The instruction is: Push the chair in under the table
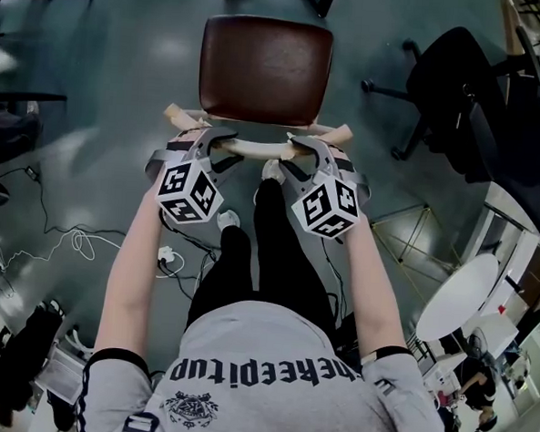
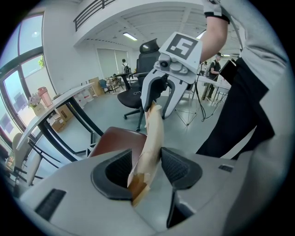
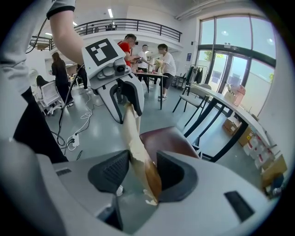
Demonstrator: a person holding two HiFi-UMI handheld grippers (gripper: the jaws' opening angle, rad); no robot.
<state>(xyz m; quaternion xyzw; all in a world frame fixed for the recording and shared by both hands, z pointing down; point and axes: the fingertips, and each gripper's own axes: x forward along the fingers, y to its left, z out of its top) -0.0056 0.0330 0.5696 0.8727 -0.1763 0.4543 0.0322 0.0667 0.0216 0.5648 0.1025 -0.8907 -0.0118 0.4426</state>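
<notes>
Two sets of jaws around chair rail (image 1: 256,148)

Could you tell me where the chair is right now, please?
In the head view, the chair stands on the floor directly in front of the person, its pale back rail clamped by the left gripper and right gripper.
</notes>
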